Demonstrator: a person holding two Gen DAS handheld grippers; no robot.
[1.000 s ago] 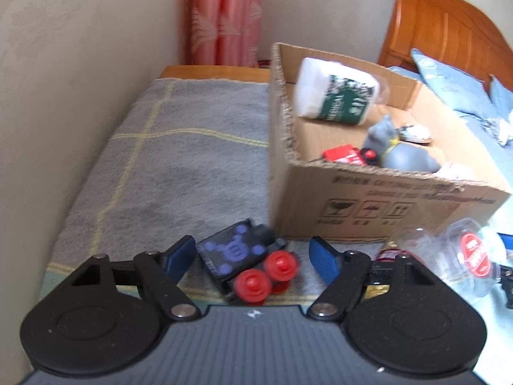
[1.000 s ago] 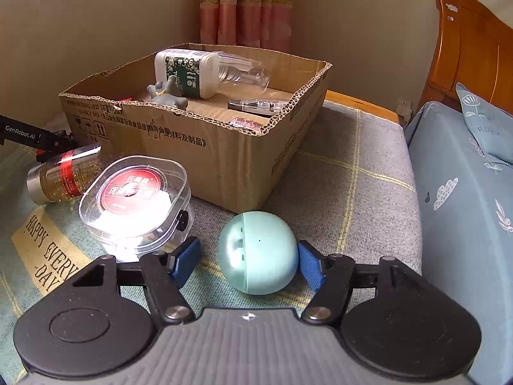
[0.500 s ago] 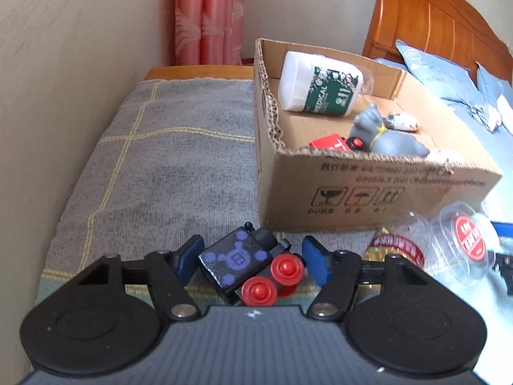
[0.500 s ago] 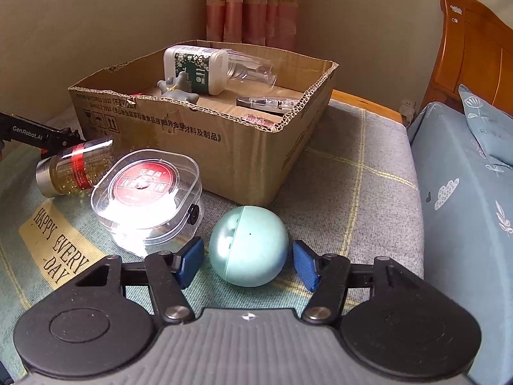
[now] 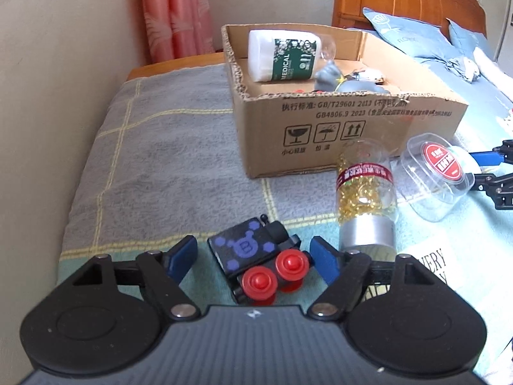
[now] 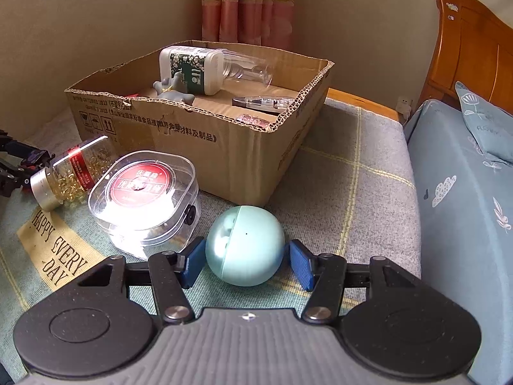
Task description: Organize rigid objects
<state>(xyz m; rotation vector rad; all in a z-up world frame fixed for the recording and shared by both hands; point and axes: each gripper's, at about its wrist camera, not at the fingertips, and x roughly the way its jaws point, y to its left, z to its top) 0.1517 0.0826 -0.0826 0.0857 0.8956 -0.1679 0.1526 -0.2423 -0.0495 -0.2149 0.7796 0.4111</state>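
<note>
Fingers of left gripper (image 5: 255, 256) apart around toy train (image 5: 256, 264), red wheels camera-ward; right gripper (image 6: 245, 261) apart flanking teal ball (image 6: 245, 245).

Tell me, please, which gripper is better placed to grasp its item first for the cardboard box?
Right, probably. The right gripper closely brackets the teal ball, squarely centred. The left gripper has wider gaps around the skewed black toy block.

The right gripper (image 6: 246, 264) straddles a teal ball (image 6: 245, 245) on the blanket (image 6: 352, 192), blue pads spread, the left one touching it and the right just clear. Beside the ball sits a clear round case (image 6: 144, 197), with a capsule bottle (image 6: 69, 173) lying further left. Behind them stands the cardboard box (image 6: 205, 147).
</note>
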